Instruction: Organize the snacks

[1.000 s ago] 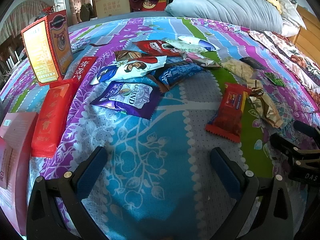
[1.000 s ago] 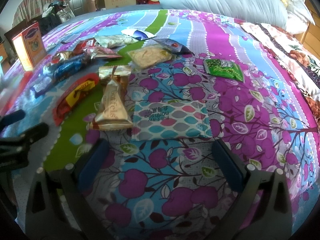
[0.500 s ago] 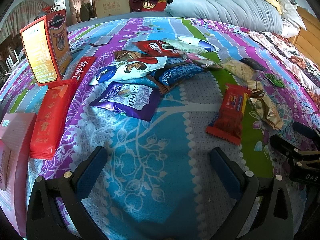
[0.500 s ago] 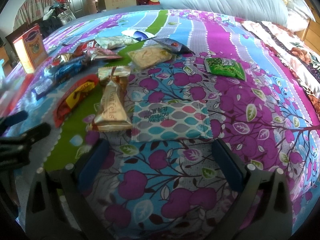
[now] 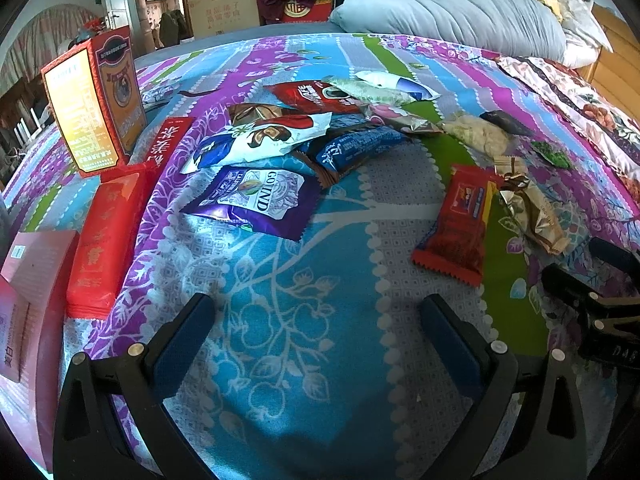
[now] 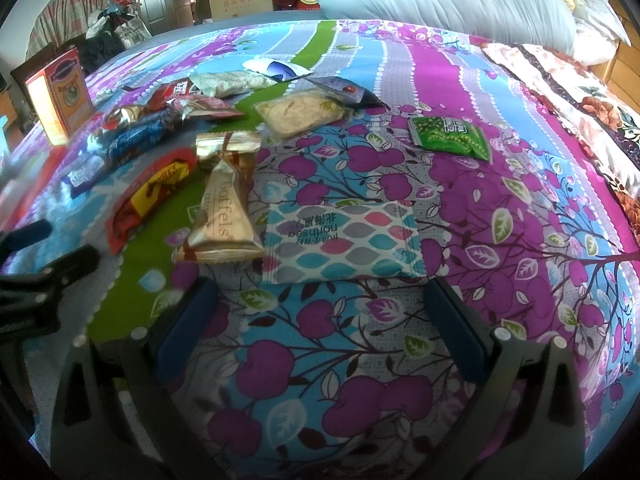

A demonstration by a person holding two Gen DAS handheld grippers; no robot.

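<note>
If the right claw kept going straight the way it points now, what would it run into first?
Most likely the leaf-patterned packet, which lies flat on the bedspread directly ahead of the open right claw, roughly centred between its fingers. How far ahead is hard to judge through the fisheye.

Snack packets lie scattered across the bedspread point(image 6: 500, 80), with the Goffels packet point(image 6: 224, 216) just left of the Northsea packet point(image 6: 344, 246) and the pea packet point(image 6: 450, 136) farther back to the right. In the left wrist view the Govind packet point(image 5: 256, 202) lies before a heap of overlapping packets — an upright box point(image 5: 94, 100) stands to its left. A duvet point(image 5: 452, 10) is piled at the far end of the bed.
</note>
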